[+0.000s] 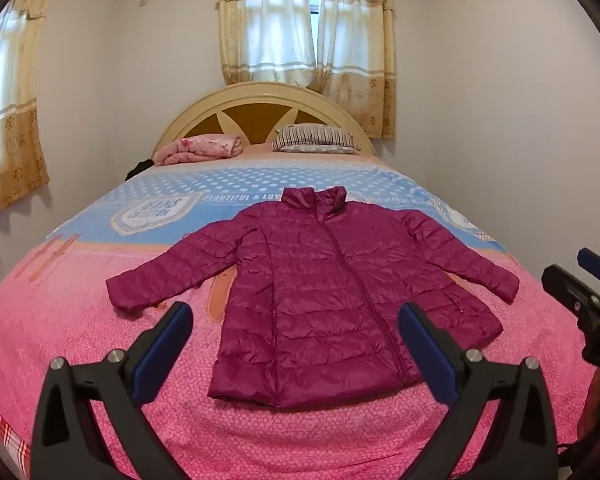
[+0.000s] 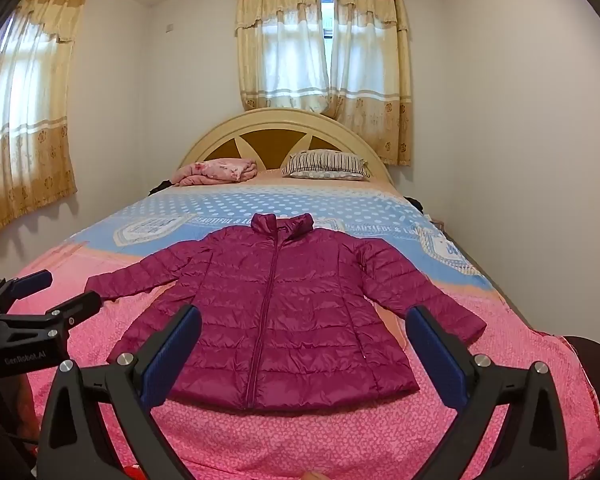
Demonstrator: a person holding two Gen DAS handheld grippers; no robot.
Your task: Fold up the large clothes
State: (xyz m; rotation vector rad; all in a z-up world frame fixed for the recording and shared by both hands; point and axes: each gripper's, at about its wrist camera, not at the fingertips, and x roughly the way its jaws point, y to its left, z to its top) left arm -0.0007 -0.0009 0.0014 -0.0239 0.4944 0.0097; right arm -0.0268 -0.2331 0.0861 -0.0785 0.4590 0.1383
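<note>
A magenta quilted puffer jacket (image 1: 320, 276) (image 2: 276, 308) lies flat and zipped on the bed, front up, collar toward the headboard, both sleeves spread out to the sides. My left gripper (image 1: 296, 320) hovers open above the near end of the bed, short of the jacket's hem, with nothing between its blue pads. My right gripper (image 2: 304, 324) is open too, held the same way over the hem end. Each gripper shows at the edge of the other's view: the right gripper (image 1: 588, 280) at the right, the left gripper (image 2: 48, 292) at the left.
The bed (image 1: 80, 320) has a pink and blue cover and fills the room. A folded pink blanket (image 1: 200, 148) and a striped pillow (image 1: 316, 140) lie by the curved headboard (image 1: 260, 100). Curtained windows are behind and to the left; walls stand close on both sides.
</note>
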